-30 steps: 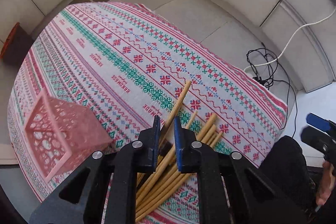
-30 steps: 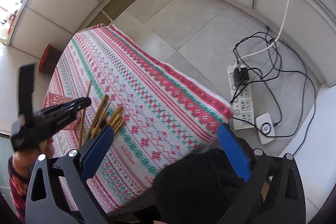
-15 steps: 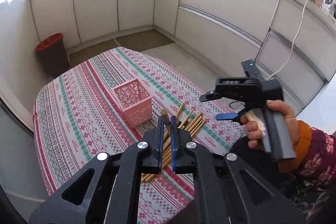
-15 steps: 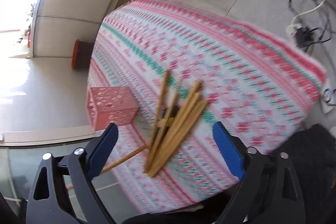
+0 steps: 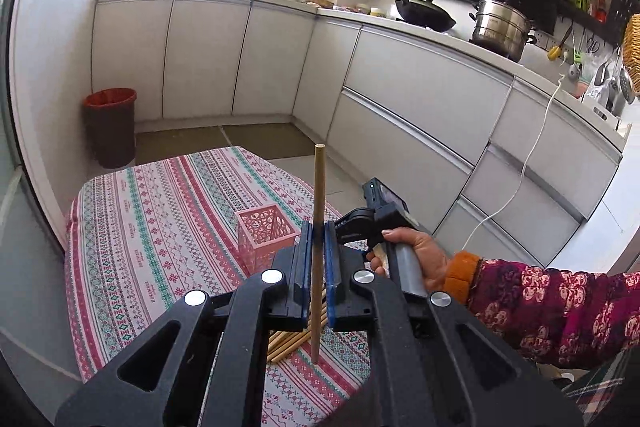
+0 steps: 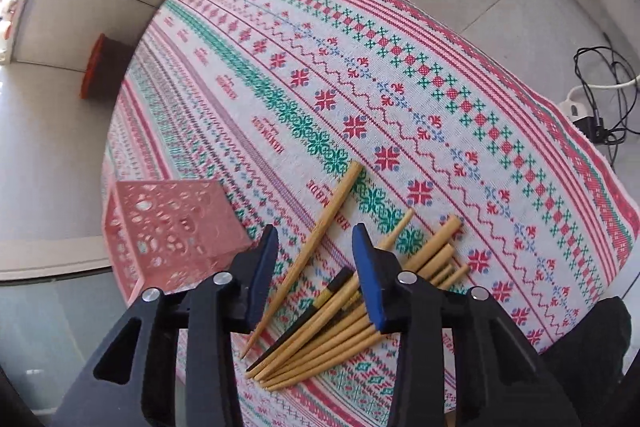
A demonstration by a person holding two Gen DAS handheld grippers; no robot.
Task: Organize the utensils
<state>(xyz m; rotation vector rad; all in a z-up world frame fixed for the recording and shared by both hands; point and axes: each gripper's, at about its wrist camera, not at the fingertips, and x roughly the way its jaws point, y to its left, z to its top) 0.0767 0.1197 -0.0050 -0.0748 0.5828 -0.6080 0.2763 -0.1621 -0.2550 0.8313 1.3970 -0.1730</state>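
Note:
My left gripper (image 5: 319, 231) is shut on one wooden chopstick (image 5: 319, 187), held upright above the table. A pink lattice basket (image 5: 266, 239) stands just beyond it, and a pile of chopsticks (image 5: 288, 341) lies below. In the right wrist view, my right gripper (image 6: 316, 235) points down over the cloth with its jaws closing. A single loose chopstick (image 6: 308, 251) lies between them, untouched by the pads. The chopstick pile (image 6: 360, 307), with a dark one among them, sits under the right finger. The pink basket (image 6: 168, 227) is at its left.
The table (image 6: 400, 67) wears a red, green and white patterned cloth. A red-rimmed bin (image 5: 110, 127) stands on the floor beyond it. A power strip and cables (image 6: 592, 115) lie on the floor at right. White cabinets (image 5: 400, 95) ring the room.
The left gripper rose from the pile with one chopstick and tipped up toward level. The right gripper swung in over the chopsticks, came down closer, and its jaws narrowed.

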